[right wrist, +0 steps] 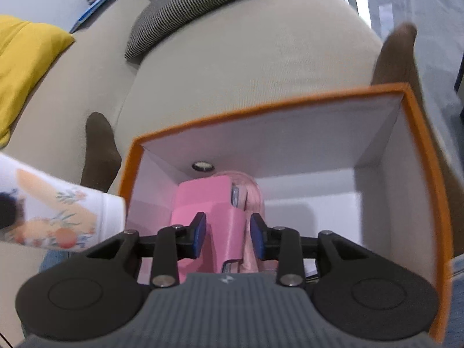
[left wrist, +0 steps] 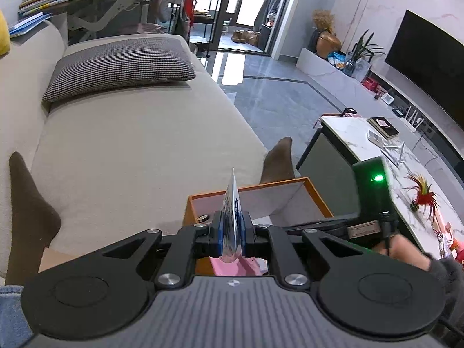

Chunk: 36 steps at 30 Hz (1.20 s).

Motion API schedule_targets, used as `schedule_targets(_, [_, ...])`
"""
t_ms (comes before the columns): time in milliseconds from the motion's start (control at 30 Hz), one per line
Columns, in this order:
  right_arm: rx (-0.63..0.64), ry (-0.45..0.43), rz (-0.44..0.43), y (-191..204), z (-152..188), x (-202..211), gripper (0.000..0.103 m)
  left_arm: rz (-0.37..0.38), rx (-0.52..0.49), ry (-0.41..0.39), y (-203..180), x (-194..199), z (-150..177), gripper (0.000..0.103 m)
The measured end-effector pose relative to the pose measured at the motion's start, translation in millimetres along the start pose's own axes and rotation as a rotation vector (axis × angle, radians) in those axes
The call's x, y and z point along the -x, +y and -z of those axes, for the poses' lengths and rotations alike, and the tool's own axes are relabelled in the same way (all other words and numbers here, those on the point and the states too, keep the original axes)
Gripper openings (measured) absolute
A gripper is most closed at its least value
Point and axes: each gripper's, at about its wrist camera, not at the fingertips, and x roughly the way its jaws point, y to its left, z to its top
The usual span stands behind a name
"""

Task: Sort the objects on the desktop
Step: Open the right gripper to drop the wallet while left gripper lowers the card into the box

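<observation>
My left claw (left wrist: 231, 233) pinches a flat printed packet (left wrist: 232, 203) edge-on, its long axis pointing away, over the orange box (left wrist: 317, 195) on the sofa (left wrist: 139, 145). My right claw (right wrist: 228, 235) gapes wide inside the box, straddling a pink case (right wrist: 214, 203). Only that view shows the small round item (right wrist: 203, 166) clearly.

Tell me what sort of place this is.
Most likely a home living room: a long beige fabric sofa with a houndstooth cushion, a large black wall-mounted television, and a white marble-topped coffee table.
</observation>
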Motion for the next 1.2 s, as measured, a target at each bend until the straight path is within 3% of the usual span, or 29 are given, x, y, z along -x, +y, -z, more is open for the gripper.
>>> schedule_targets(300, [0.223,-0.134,0.150,-9,6,76,0.033,0.056,-0.039,0.038,-28,-38,-11,0.012])
schedule_targets(500, [0.195,-0.226,0.221,-41,7,114,0.028,0.081,-0.061,0.094,-56,-91,-21,0.012])
schedule_targets(600, [0.195,-0.238,0.271,-54,6,115,0.021,0.084,-0.053,0.130,-67,-120,-21,0.012])
schedule_targets(800, [0.180,-0.228,0.254,-71,-2,103,0.020,0.049,-0.034,0.173,-77,-165,-16,0.012])
schedule_targets(1100, [0.193,-0.202,0.233,-76,-2,85,0.020,0.046,-0.024,0.210,-87,-188,-7,0.013])
schedule_targets(1200, [0.217,-0.196,0.246,-73,-1,82,0.022,0.088,0.009,0.222,-84,-188,-9,0.013])
